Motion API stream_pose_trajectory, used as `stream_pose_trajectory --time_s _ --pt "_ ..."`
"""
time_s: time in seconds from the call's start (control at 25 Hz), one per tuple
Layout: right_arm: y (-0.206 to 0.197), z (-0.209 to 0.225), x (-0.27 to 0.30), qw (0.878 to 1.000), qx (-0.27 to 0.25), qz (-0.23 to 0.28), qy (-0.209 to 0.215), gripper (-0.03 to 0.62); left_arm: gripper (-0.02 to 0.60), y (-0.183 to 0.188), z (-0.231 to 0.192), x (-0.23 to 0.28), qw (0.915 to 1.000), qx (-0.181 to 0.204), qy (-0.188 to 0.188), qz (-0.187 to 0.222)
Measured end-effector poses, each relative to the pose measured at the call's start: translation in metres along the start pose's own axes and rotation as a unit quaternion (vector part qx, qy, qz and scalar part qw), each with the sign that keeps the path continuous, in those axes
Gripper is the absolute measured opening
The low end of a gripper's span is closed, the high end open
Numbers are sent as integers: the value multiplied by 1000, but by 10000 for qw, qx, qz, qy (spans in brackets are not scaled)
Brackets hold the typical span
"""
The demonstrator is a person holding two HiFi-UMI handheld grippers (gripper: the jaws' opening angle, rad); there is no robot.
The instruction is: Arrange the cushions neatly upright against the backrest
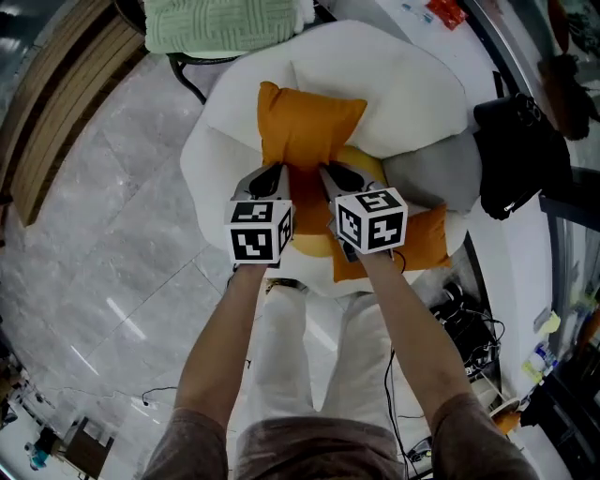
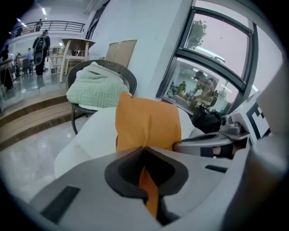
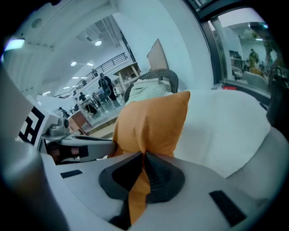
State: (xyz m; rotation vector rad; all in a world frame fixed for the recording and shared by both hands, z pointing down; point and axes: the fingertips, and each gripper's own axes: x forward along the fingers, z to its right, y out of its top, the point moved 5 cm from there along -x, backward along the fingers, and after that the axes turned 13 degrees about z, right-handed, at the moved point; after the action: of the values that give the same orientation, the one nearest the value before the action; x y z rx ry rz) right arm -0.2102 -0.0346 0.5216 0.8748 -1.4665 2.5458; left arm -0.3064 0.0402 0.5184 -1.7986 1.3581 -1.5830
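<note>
Jaws of the left gripper and the right gripper are both clamped on the near edge of a soft, square orange cushion, held over the middle of the puffy white chair. On that chair's seat lie a yellow cushion, a second orange cushion and a smooth grey cushion. Behind the white chair a green knitted blanket fills a wicker chair, and a black bag sits to its right.
</note>
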Motion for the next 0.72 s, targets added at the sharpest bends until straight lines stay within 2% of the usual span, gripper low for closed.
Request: stream_pose_trajectory --time_s 0.16,0.32,0.48,0.72 --pt "37 2 -3 9997 -104 201 -6 35 9 36 7 2 9998 89 -49 168" --pt "49 15 9 9991 -144 407 7 35 9 50 4 19 9994 134 -50 305" --pt "37 34 32 9983 -264 513 73 36 9 36 -6 46 9990 229 -10 371" --pt "-4 63 67 9981 -275 544 -24 36 11 -8 -20 85 9992 272 128 273"
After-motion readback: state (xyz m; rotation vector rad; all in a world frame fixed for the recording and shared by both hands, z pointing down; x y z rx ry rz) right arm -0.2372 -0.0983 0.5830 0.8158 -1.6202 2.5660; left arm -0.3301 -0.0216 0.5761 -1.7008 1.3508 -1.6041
